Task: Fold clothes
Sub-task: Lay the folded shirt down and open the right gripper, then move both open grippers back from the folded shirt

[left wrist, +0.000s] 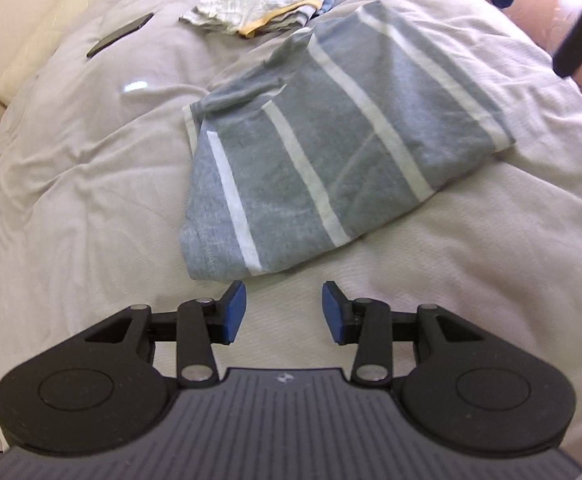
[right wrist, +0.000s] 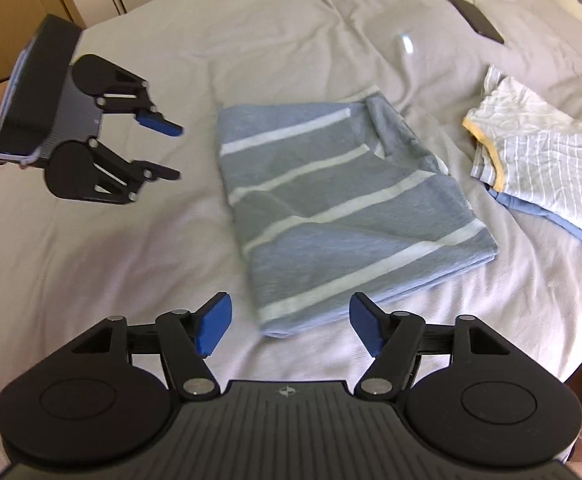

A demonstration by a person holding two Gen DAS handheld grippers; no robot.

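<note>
Across the middle of the bed (right wrist: 91, 248) lies a grey striped T-shirt (right wrist: 339, 208), folded into a compact rectangle. Both tools hang released and empty: the left tool (right wrist: 167, 148) at the frame's left, the right tool (right wrist: 289, 326) at its lower edge. Judging by this, the fold looks complete, or one halving remains. A folded pale striped garment (right wrist: 551, 160) and a phone (right wrist: 476, 19) lie clear, upper right.

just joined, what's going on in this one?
A person is folding clothes on a bed, one tool in each hand. The grey striped shirt lies folded on the sheet. Both the left tool and right tool are open, holding nothing. Another pale striped garment lies beside it.
</note>
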